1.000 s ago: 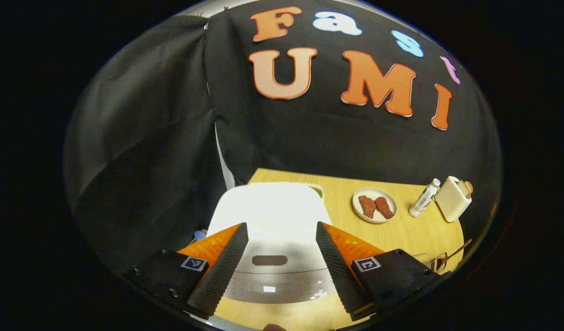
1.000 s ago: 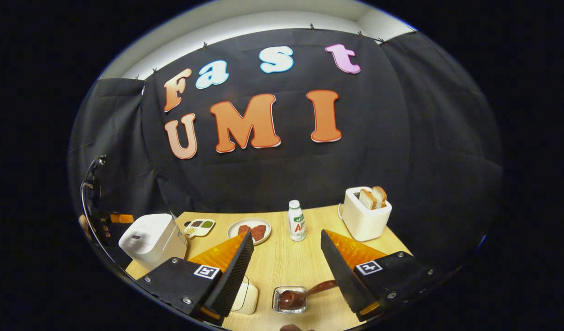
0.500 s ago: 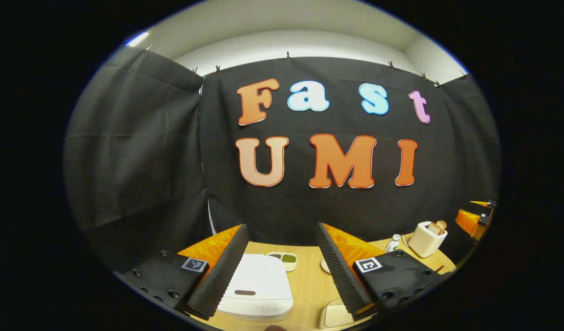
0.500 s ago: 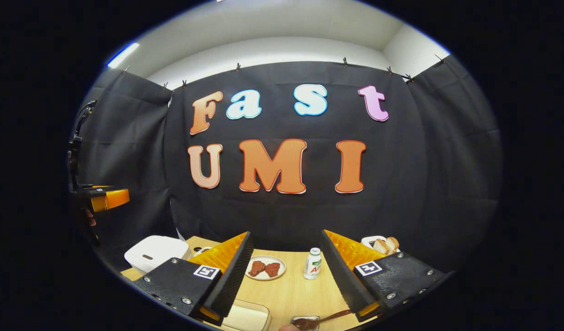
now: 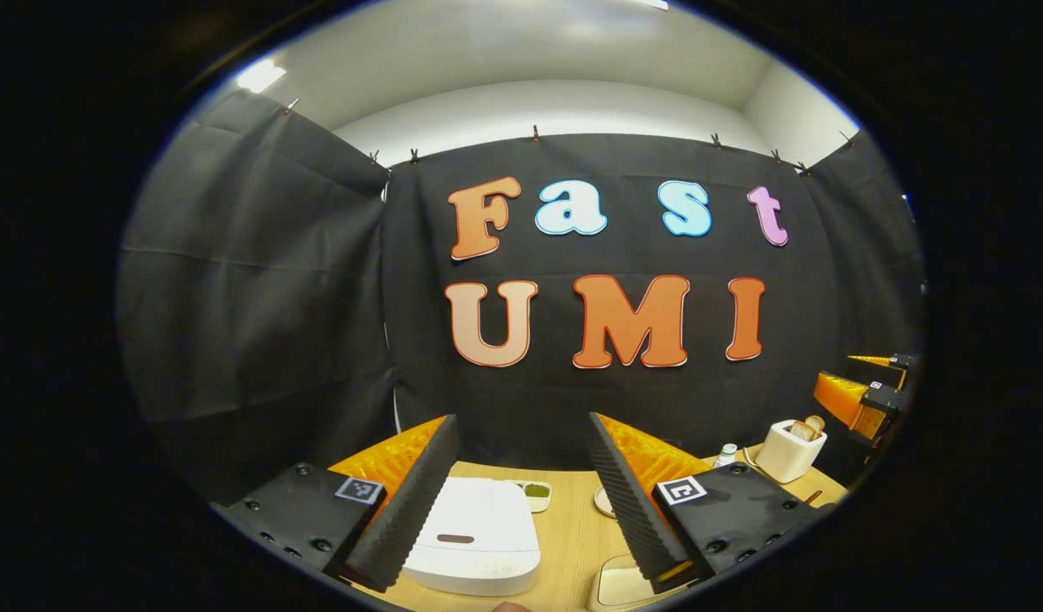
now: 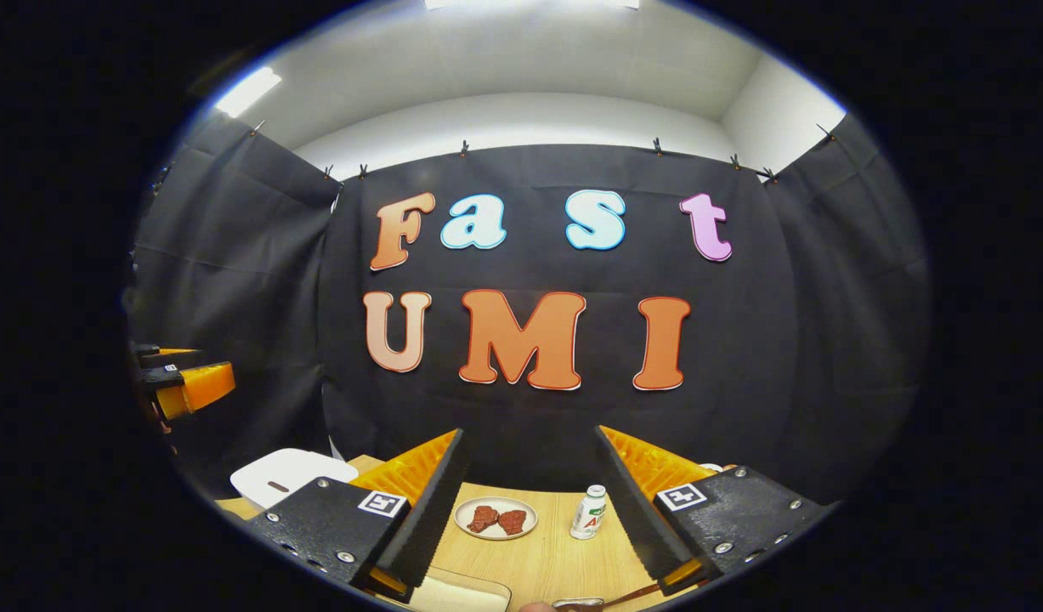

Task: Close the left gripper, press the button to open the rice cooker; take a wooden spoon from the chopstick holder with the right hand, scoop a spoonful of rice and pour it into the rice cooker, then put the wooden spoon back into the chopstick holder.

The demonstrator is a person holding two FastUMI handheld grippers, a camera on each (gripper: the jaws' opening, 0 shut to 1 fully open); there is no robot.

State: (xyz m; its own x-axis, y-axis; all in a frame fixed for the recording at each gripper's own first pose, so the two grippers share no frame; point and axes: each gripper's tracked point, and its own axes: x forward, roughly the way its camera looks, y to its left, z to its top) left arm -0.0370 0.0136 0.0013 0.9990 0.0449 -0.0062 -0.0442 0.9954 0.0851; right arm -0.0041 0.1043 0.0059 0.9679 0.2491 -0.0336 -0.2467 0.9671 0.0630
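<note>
no step is judged begun: the rice cooker [image 5: 478, 534] is seen closed on the wooden surface [image 5: 568, 531], at the lower left, below and between the spread fingers of the left gripper [image 5: 521, 501], which is held released above it, not touching. for the button press, that gripper would need to be clenched and lowered. further right, the right gripper [image 6: 525, 518] is held released too, grasping nothing, above a plate of meat [image 6: 495, 518] and a bottle [image 6: 588, 512]; a spoon handle [image 6: 627, 594] is glimpsed just below it.
</note>
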